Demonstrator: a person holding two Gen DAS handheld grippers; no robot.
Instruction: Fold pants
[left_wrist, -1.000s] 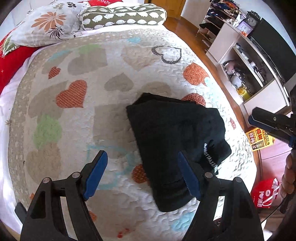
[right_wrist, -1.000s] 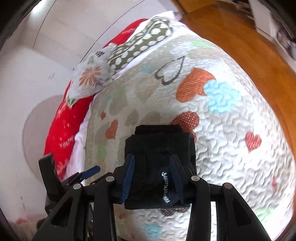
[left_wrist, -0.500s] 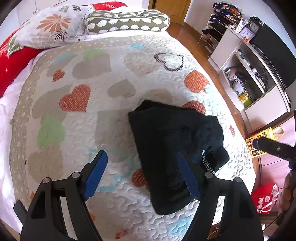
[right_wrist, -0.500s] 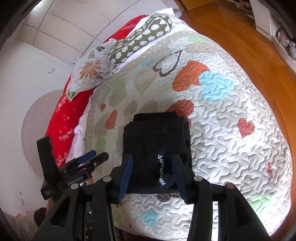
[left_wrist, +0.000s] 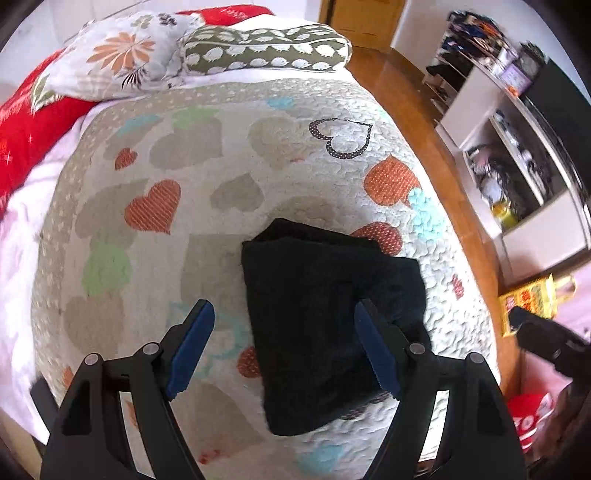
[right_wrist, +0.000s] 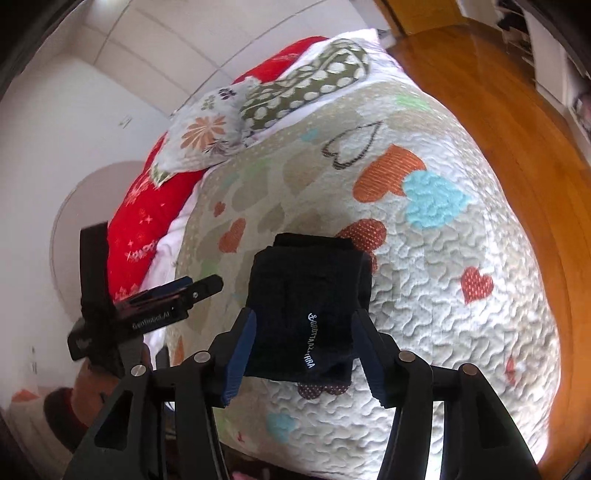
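Observation:
The black pants lie folded into a compact block on the heart-patterned quilt, near the bed's front right. In the right wrist view the pants show a white printed label. My left gripper is open and empty, held above the quilt just in front of the pants. My right gripper is open and empty, above the near end of the pants without touching them. The left gripper also shows at the left of the right wrist view.
Two pillows and a red blanket lie at the head of the bed. A wooden floor runs along the bed's right side. White shelves with clutter stand beyond it. A yellow bag and a red bag sit on the floor.
Both grippers have pulled back and up from the folded pants, which stay in place on the quilt. The right gripper has opened a little wider.

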